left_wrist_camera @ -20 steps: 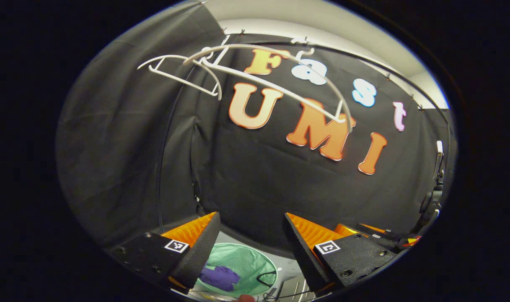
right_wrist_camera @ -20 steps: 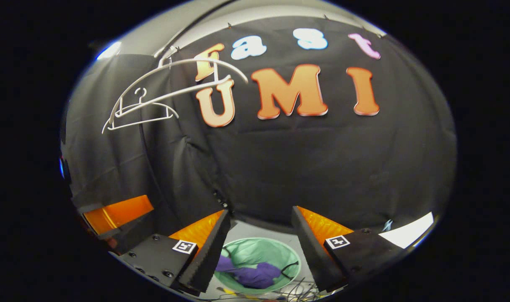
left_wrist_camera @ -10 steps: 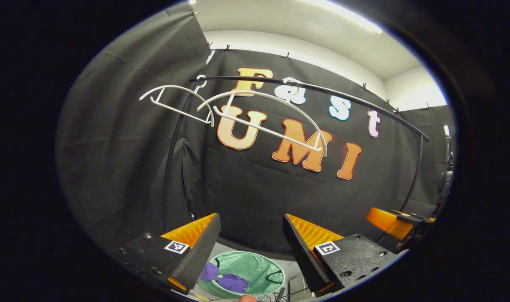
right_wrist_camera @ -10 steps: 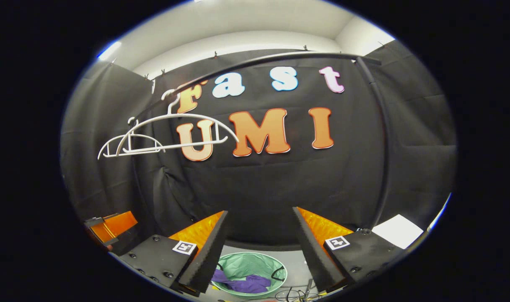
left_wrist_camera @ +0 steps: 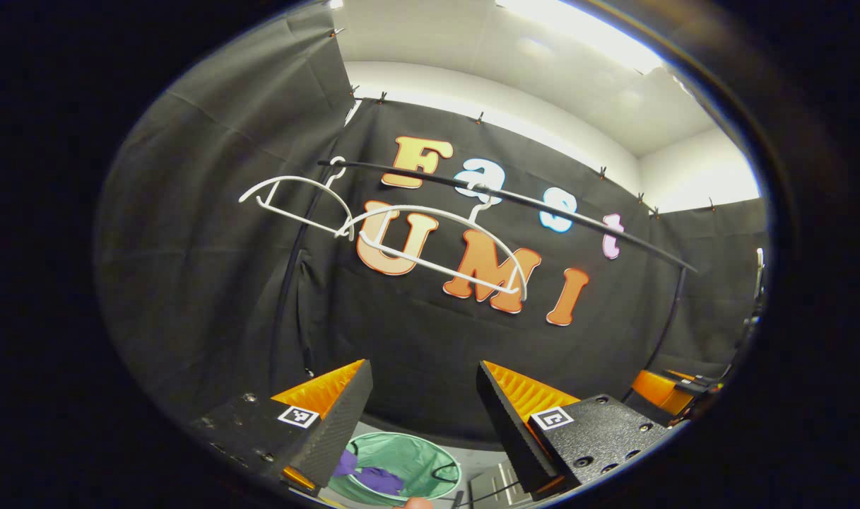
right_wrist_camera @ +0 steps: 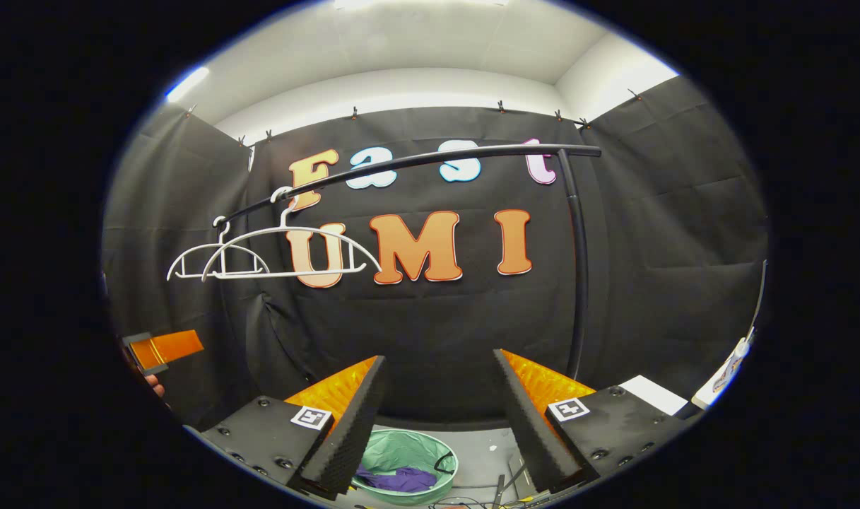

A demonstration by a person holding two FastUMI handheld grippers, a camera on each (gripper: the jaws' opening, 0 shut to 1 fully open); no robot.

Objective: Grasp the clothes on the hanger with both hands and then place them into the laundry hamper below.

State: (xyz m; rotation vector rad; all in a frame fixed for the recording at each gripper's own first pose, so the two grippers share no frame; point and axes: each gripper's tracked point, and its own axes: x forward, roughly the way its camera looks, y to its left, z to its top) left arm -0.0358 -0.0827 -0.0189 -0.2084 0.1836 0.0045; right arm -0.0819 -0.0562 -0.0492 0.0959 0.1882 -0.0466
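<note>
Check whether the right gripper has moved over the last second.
Yes. The right gripper has drawn back from the wall: the hangers and green hamper look smaller, and the whole rail now shows.

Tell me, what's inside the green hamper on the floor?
Purple clothes lie crumpled inside the green hamper, against its pale lining. The right gripper, open, has a finger covering the hamper's near side, so anything tucked there is hidden.

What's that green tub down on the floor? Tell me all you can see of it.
The round green fabric laundry hamper stands open-topped on the pale floor below the black rail. It looks soft-sided, with a thin rim and dark loop handles. A crumpled purple garment lies inside, against the near wall. The left gripper view shows the same hamper with the garment. Neither claw touches it.
</note>
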